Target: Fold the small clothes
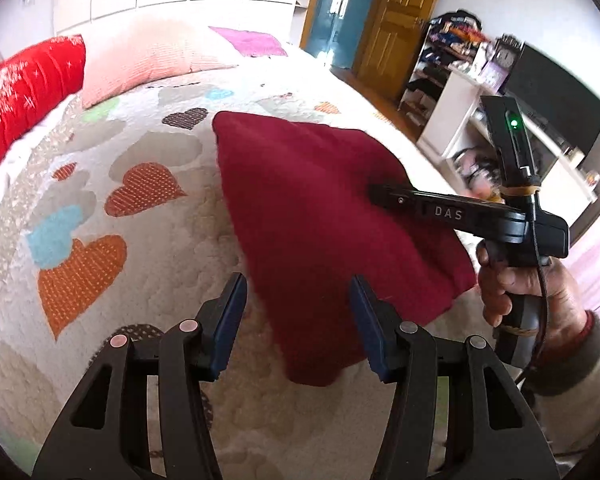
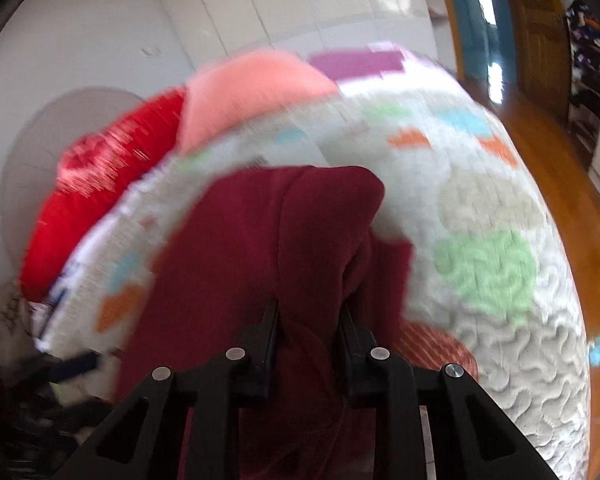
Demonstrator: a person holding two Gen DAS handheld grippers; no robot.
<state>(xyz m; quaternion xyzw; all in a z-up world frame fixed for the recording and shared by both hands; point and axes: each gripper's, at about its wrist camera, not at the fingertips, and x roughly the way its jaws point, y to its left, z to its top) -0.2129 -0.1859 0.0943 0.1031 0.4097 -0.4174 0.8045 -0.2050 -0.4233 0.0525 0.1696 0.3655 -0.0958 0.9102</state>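
A dark red knitted garment, soft and already doubled into a rough slab, is lying on the white quilted bedspread patterned with coloured hearts, toward the near edge of the bed; that flat, roomy surface is serving as the folding place, which is likely why the cloth is sitting in the open middle and not by the pillows. The left gripper is hovering over the near corner of the garment with its blue-padded jaws standing apart; the cloth is showing between them but the pads are not pressing it, so nothing is being held on this side. The right gripper, carried in a person's hand, is reaching in from the right edge; in its own blurred view a raised ridge of the red fabric is sitting between the narrowed jaws, and they seem to be pinching that fold, though the blur is making the contact hard to confirm. Gripping a bunched edge like this suggests a fold in progress, with one layer being lifted so it can be carried over. A bright red cushion and a pale pink pillow are resting at the head of the bed, well apart from the work.
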